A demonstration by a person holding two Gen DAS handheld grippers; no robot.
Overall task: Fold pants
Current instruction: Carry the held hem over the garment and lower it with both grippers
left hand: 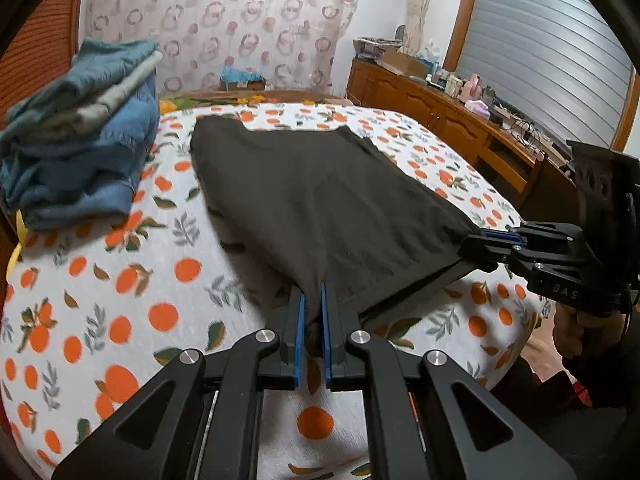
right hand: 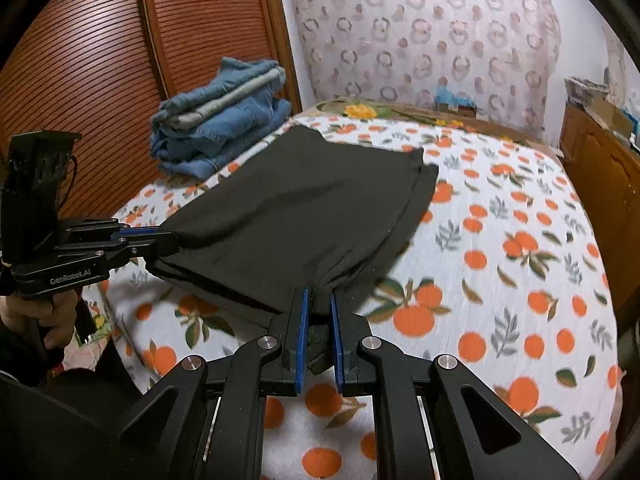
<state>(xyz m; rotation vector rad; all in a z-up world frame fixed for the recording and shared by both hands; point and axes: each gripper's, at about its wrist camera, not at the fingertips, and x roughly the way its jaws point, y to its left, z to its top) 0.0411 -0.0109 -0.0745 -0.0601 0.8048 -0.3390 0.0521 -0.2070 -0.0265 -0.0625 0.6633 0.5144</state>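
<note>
Left wrist view: left gripper (left hand: 313,292) at 6 o'clock, jaws nearly closed, pinching near corner of dark pants (left hand: 320,204). Right gripper (left hand: 474,246) at 3 o'clock clamps the other near corner. Pants lie on the orange-print bedspread (left hand: 120,280), near edge lifted. Folded jeans stack (left hand: 80,152) at 10 o'clock. Looks mid-fold; next, carry both corners evenly toward far hem.

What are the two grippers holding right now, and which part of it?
Both hold the dark pants by the near edge: the left gripper pinches one corner, the right gripper the other. The far part lies on the bed.
</note>
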